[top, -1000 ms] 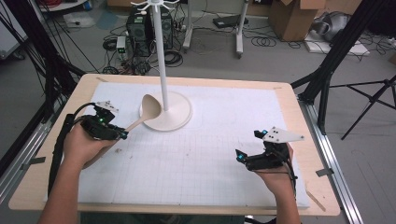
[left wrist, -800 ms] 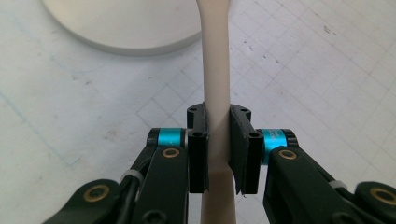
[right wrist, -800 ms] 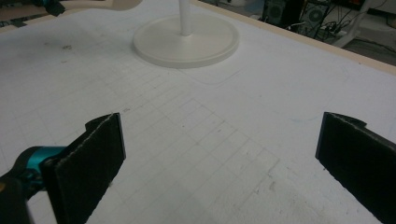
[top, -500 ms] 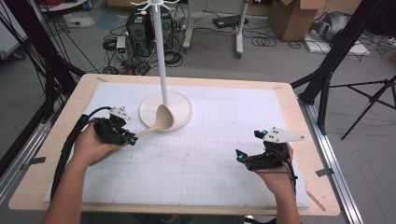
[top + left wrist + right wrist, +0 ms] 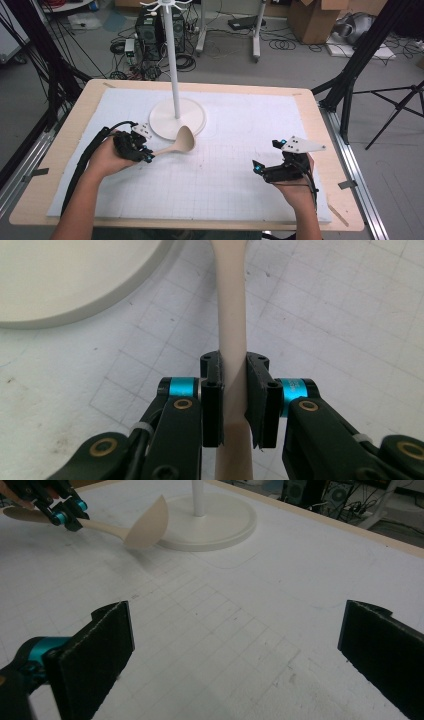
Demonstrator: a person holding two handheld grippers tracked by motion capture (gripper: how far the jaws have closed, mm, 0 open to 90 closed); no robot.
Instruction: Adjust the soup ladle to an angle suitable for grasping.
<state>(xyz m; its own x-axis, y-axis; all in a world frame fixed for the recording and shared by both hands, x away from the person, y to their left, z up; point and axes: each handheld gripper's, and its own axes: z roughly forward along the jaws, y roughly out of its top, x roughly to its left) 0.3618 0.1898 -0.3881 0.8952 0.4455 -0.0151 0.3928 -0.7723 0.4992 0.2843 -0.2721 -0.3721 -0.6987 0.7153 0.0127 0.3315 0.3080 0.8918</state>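
A beige ladle [image 5: 179, 142] hangs low over the white grid mat, its bowl just in front of the round base [image 5: 177, 118] of a white hook stand [image 5: 173, 60]. My left gripper [image 5: 147, 154] is shut on the ladle's handle [image 5: 232, 340], which runs up between the two black pads [image 5: 212, 400]. From the right gripper view the ladle [image 5: 145, 526] and the left gripper [image 5: 62, 511] appear far off at the top left. My right gripper [image 5: 257, 167] rests low at the mat's right side, jaws wide open with nothing between them [image 5: 235, 645].
The white grid mat [image 5: 240, 130] covers a wooden table [image 5: 65, 135]. The stand's base [image 5: 215, 517] sits at the back centre. Metal rails run along both table sides; cables, boxes and tripod legs lie on the floor beyond.
My left gripper has carried the ladle down and toward the right front, from beside the stand base to low over the mat. The right gripper has stayed put.
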